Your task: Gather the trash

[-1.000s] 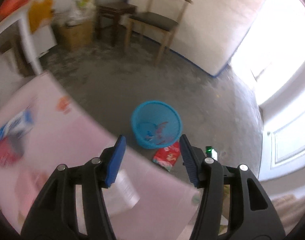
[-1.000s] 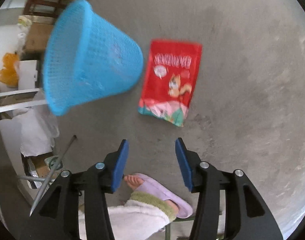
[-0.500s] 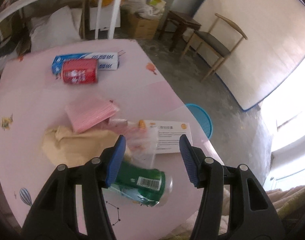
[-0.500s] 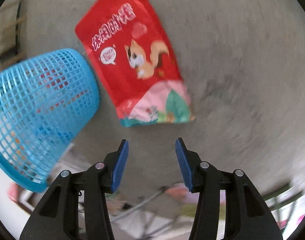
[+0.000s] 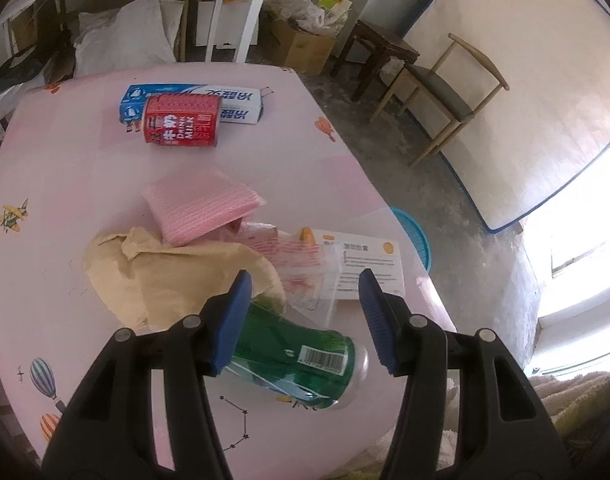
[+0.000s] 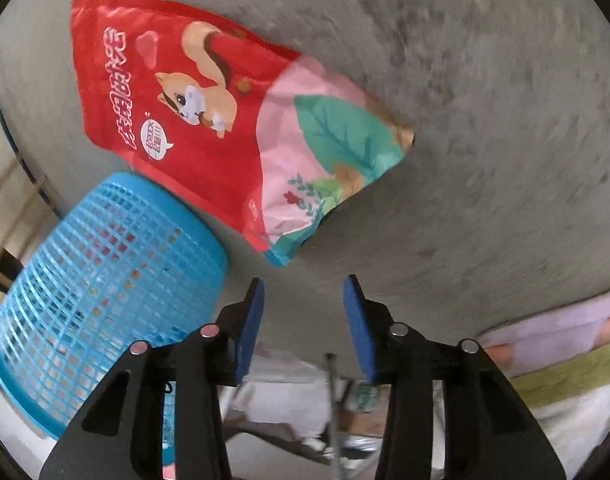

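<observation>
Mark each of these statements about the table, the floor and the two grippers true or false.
1. The red squirrel-print snack bag lies on the grey concrete floor. True.
2. The right gripper clamps that bag. False: its jaws have just been closing, with nothing between them.
3. The green plastic bottle stands upright. False: it lies on its side on the pink round table.
4. The red milk can lies beside the blue-and-white box. True.
5. The left gripper is open. True.
</observation>
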{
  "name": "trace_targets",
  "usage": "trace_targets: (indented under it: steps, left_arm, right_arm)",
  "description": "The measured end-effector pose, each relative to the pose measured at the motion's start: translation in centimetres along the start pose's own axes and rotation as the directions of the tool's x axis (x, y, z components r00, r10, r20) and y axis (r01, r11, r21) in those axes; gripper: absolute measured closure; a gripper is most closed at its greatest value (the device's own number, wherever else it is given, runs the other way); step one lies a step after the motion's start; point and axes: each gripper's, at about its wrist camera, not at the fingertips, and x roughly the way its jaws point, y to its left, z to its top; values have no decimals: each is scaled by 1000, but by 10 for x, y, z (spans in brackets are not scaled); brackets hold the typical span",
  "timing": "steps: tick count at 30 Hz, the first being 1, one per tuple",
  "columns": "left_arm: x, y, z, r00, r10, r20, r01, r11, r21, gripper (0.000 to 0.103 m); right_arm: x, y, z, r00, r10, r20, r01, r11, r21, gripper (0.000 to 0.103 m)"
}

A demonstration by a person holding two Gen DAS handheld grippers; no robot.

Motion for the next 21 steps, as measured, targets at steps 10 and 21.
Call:
trace_targets:
  steps: [10,21]
  left_arm:
    - [0,10,-2,1000,27,-9,-27,1000,-8,50]
    - [-4,11,-3,998,57,-14,-57,998,-5,50]
  right_arm:
    - [0,-20,7,990,124,68,-133,979,157,83]
    - [-2,-42,25,981,164,104,-185,951,250,86]
